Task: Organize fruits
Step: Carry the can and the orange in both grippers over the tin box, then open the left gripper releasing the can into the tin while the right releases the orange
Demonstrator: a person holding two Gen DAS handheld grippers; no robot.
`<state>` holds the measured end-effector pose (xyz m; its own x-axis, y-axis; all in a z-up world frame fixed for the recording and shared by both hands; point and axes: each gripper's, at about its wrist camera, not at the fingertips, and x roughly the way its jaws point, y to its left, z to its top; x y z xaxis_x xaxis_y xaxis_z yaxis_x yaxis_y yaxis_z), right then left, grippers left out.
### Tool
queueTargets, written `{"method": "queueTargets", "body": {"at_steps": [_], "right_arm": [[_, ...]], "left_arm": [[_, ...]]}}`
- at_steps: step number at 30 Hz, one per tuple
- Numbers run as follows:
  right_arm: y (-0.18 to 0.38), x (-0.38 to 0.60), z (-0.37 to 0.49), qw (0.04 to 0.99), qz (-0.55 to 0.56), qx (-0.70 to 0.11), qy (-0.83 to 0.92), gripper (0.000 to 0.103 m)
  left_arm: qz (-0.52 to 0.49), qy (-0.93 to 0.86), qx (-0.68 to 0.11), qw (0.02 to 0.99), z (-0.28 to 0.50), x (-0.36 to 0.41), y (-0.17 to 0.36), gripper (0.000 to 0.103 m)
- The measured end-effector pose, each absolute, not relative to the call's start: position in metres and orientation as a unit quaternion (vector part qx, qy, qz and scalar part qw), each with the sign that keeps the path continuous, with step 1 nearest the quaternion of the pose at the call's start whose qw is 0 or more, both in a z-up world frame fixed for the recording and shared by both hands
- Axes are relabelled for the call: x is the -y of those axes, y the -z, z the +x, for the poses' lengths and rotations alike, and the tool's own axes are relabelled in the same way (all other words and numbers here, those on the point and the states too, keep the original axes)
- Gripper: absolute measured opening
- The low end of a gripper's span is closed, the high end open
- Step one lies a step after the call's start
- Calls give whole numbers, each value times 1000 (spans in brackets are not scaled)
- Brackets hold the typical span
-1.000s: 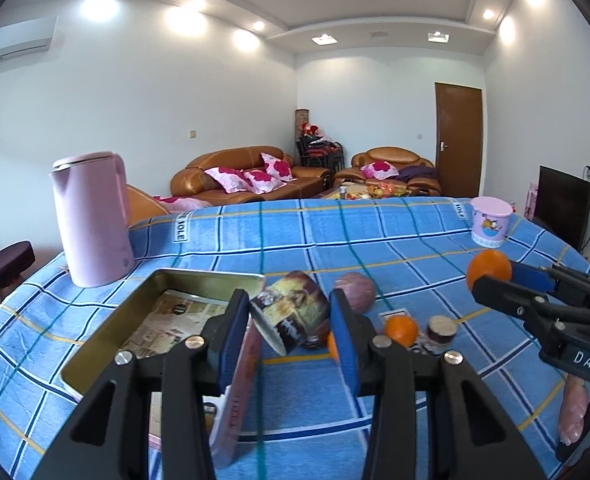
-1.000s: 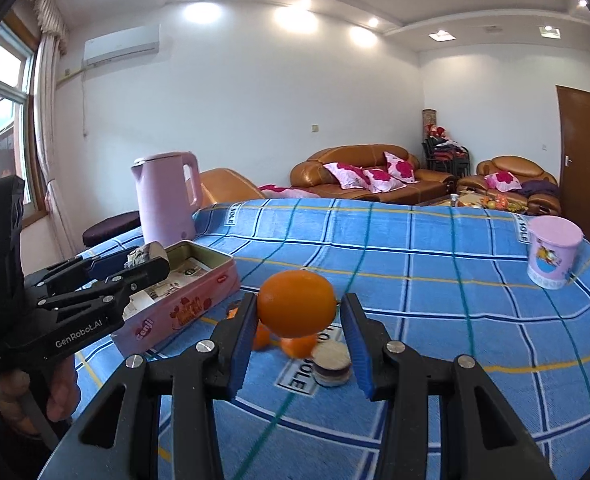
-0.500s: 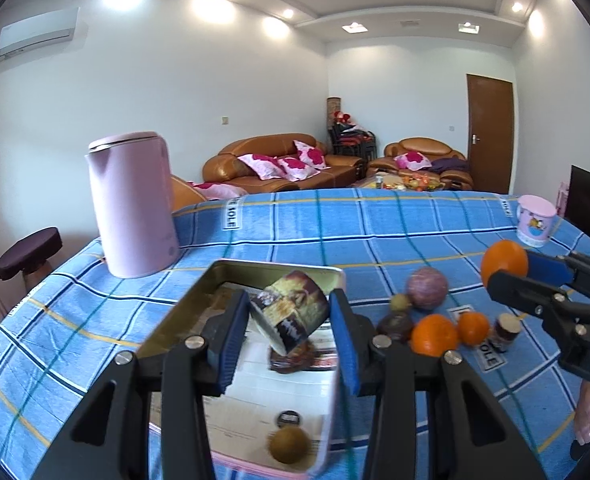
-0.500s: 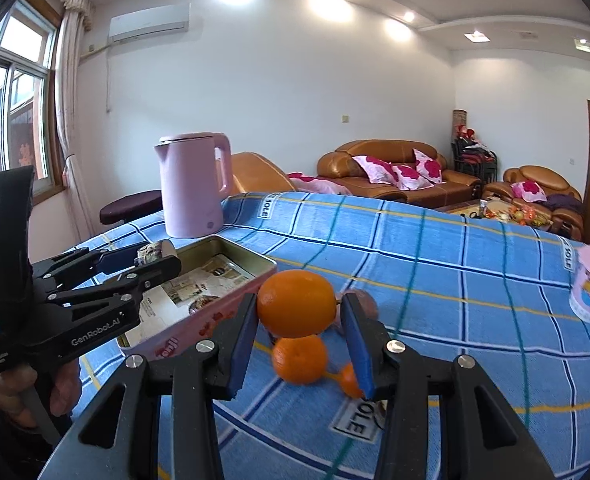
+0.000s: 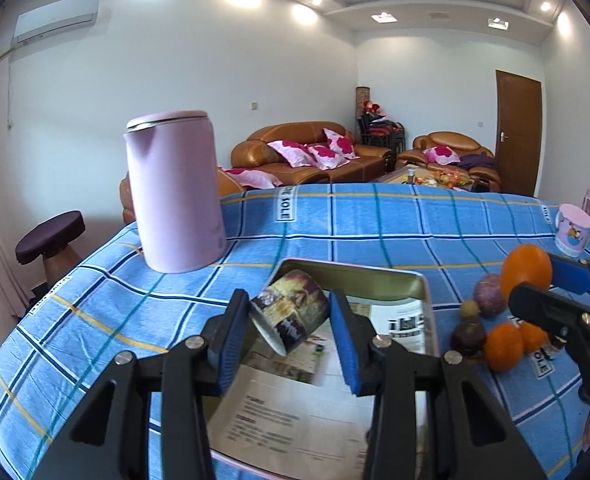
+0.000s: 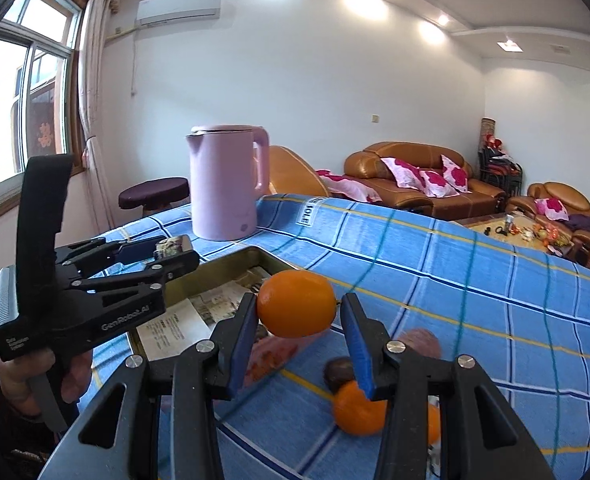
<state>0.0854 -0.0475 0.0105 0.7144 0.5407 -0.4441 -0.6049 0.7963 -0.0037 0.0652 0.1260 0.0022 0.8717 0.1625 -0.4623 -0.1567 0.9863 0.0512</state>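
My left gripper (image 5: 289,320) is shut on a small printed tin can (image 5: 291,310), held tilted above the open metal tin tray (image 5: 375,280) lined with newspaper. My right gripper (image 6: 297,326) is shut on an orange (image 6: 297,304), held in the air just right of the tray (image 6: 223,266); this orange also shows in the left wrist view (image 5: 527,270). On the blue checked cloth beside the tray lie more oranges (image 5: 503,346), a purple round fruit (image 5: 491,288) and a dark fruit (image 5: 469,334). The left gripper (image 6: 171,254) shows at the left of the right wrist view.
A tall pink kettle (image 5: 173,196) stands on the table left of and behind the tray. A pink printed cup (image 5: 573,230) stands at the far right. A small jar (image 5: 555,344) sits by the oranges. A dark stool (image 5: 51,234) stands beyond the left edge.
Both grippers have moved left with their loads. The left gripper with the can is now over the tray, and the right gripper with the orange has come close to the tray's right side.
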Motion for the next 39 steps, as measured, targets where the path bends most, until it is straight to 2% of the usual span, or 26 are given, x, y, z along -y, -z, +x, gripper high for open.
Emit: {"method": "queueTargets", "body": {"at_steps": [15,39], "right_arm": [[8,-7,109,905,-85,-248,-336,45],[28,-9,121,892,-73,-279,-348,45]], "left_arm": [[11,-91,-291,952,90,-149,15,43],[29,-86,-308,947,92,-141,29,43]]}}
